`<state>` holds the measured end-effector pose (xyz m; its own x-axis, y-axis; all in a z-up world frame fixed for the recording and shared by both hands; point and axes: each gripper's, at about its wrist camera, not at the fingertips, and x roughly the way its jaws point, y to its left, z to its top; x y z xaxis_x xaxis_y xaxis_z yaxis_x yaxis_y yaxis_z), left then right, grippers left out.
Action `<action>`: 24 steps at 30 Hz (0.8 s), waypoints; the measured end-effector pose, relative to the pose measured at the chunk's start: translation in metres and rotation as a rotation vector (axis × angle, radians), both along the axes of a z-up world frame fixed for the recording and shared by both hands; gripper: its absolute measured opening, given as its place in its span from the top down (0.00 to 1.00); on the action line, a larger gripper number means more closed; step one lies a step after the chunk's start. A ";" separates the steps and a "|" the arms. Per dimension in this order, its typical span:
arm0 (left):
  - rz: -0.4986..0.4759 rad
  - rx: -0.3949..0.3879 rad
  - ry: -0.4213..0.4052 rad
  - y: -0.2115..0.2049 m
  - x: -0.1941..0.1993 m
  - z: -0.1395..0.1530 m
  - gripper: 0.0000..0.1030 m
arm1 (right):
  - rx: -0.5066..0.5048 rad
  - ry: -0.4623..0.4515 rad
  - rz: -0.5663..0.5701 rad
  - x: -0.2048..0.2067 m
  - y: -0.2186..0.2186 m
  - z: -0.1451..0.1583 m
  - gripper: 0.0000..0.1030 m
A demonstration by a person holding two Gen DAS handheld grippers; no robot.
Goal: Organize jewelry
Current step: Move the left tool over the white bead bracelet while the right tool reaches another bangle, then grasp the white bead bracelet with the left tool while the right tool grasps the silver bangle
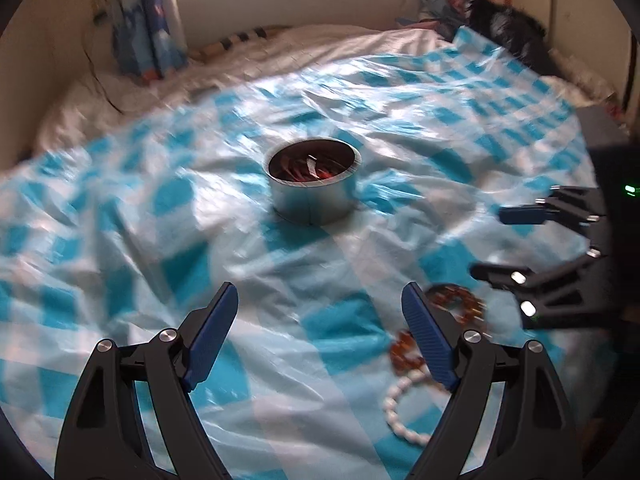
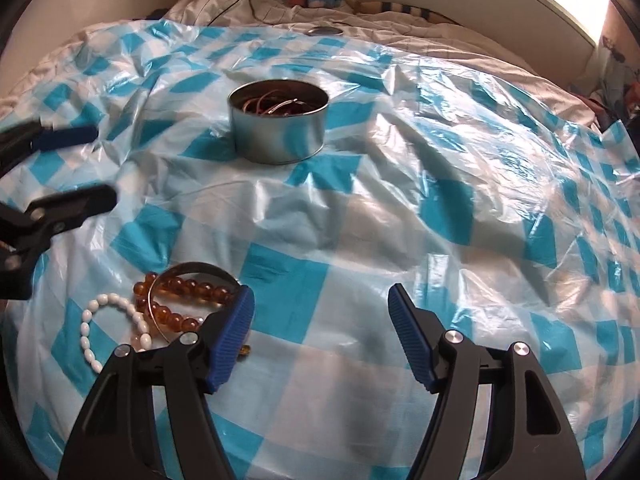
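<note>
— Blue-and-white checked plastic sheet (image 2: 304, 276), crinkled and shiny, covers most of the bed; is that what everything lies on?

— Yes. A round metal tin (image 2: 279, 128) stands upright on it, near the middle, well beyond both grippers. Thin bangles lie tangled inside, reddish and silvery; the left wrist view shows the same tin (image 1: 315, 182), blurred.

— And the loose jewelry?

— It sits in a small heap on the sheet, close in front of the person. An amber bead bracelet (image 2: 180, 300) lies against a thin metal bangle (image 2: 200, 269) that arcs over it, and a white bead bracelet (image 2: 110, 322) curls just beside them on the outer side. In the left wrist view the amber beads (image 1: 456, 300) and the white beads (image 1: 400, 408) show beside the inner finger.

— What about the right gripper (image 2: 321, 304)?

— Its jaws stand apart with only bare sheet between them. The heap lies just outside its left finger, which hides part of the amber string; whether that finger touches the beads I cannot tell.

— The left gripper (image 1: 320, 304)?

— Spread wide as well, nothing between the blue pads (image 1: 212, 340), hanging over the sheet. Seen from the right wrist it enters at the left edge (image 2: 86, 168), fingers apart, beyond the heap.

— Anything else?

— White bedding (image 2: 256, 8) past the sheet, a curtain (image 1: 144, 28) and something dark and furry (image 1: 508, 36) at the far corner, too blurred to name.
</note>
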<state>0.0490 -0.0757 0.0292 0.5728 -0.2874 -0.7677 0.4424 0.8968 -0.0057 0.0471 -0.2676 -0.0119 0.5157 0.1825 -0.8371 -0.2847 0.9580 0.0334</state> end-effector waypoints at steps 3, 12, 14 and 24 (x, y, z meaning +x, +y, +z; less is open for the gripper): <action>-0.083 -0.061 0.038 0.007 -0.008 -0.001 0.22 | 0.094 0.035 0.040 -0.001 -0.002 -0.002 0.35; -0.327 0.020 0.088 -0.025 -0.047 -0.025 0.22 | 0.124 0.067 0.056 0.001 0.015 -0.016 0.52; -0.348 0.039 0.094 -0.032 -0.052 -0.029 0.22 | 0.155 0.061 0.041 0.003 0.013 -0.017 0.52; -0.267 0.047 0.160 -0.017 -0.042 -0.043 0.22 | -0.037 -0.015 0.127 0.008 0.051 -0.021 0.52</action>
<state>0.0070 -0.0928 -0.0141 0.3528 -0.3737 -0.8578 0.6591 0.7500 -0.0556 0.0546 -0.2164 -0.0332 0.5027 0.2166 -0.8369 -0.4041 0.9147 -0.0060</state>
